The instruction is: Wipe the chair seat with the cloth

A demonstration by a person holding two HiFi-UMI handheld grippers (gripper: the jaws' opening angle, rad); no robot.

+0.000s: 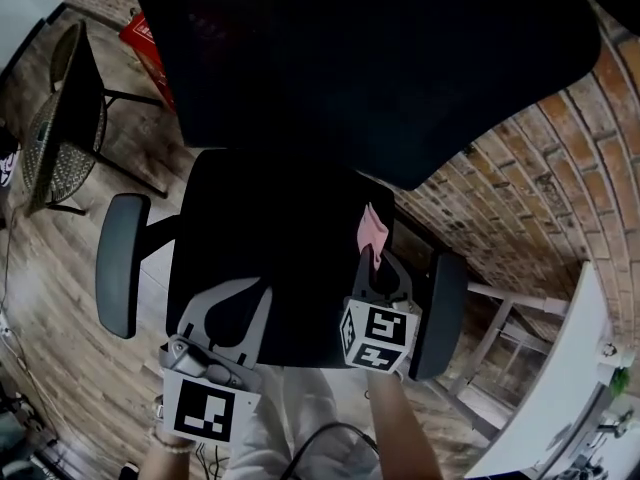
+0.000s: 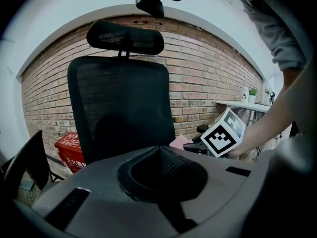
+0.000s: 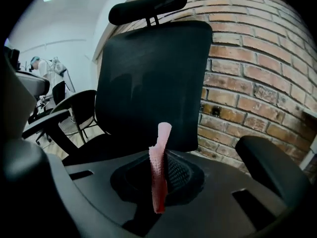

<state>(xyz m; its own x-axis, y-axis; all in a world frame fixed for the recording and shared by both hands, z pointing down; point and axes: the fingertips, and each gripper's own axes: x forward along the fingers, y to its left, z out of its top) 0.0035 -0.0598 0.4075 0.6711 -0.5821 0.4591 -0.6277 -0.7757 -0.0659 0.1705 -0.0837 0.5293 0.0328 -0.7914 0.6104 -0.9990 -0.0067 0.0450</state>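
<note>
**Cloth pinched at the seat's right edge, wipe not yet laid down**

The pink cloth (image 1: 372, 230) is clamped in the right tongs (image 1: 379, 260), over the right edge of the chair seat (image 1: 270, 238) near its back corner. In the right gripper view it stands up between the jaws as a narrow folded strip, its free end pointing toward the backrest (image 3: 148, 78). In the head view only a small tuft shows past the tips. Whether any of it touches the seat I cannot tell. The left tongs (image 1: 243, 290) hover over the seat's front edge, left of middle, jaws together with nothing between them, well apart from the cloth.

The step in hand looks like getting the cloth onto the seat for a first stroke. Held this way the strip offers little wiping face. I'd judge it best to tip the right tongs down until the loose part lies flat on the seat. Then drag from the right edge toward the left armrest (image 1: 120, 263), in overlapping passes from back to front. Press lightly: the pinch is narrow, and a hard drag could pull the cloth free or catch the jaw tips on the seat. The right armrest (image 1: 440, 313) sits just beside the tongs and crowds the start of each stroke. The left tongs could steady the front edge if the chair swivels.
</note>
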